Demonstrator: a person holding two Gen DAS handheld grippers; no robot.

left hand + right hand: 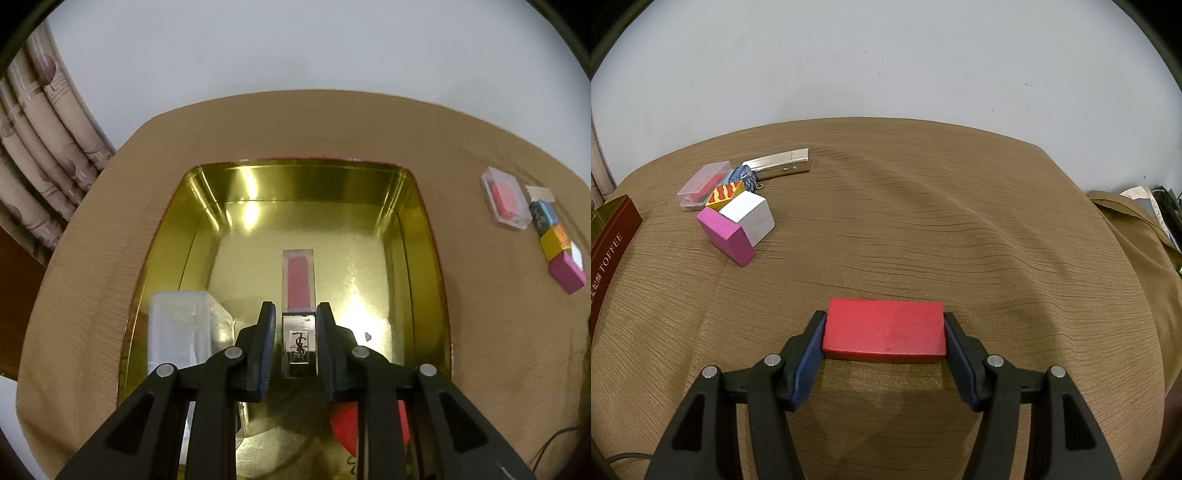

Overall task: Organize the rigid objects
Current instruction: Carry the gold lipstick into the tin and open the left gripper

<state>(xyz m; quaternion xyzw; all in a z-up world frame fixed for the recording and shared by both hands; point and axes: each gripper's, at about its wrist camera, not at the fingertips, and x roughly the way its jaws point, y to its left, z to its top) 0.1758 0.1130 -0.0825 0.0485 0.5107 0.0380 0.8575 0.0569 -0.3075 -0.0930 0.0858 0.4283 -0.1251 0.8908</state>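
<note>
In the left wrist view my left gripper is over the gold tin box, its pads on either side of the silver cap of a clear lip gloss tube with pink contents. A clear plastic box and a red piece lie in the tin. In the right wrist view my right gripper is shut on a red rectangular block just above the brown cloth.
A cluster lies on the cloth: magenta block, white cube, yellow-red block, blue patterned piece, clear case with red inside, silver lighter-like bar. The tin's brown side stands at left.
</note>
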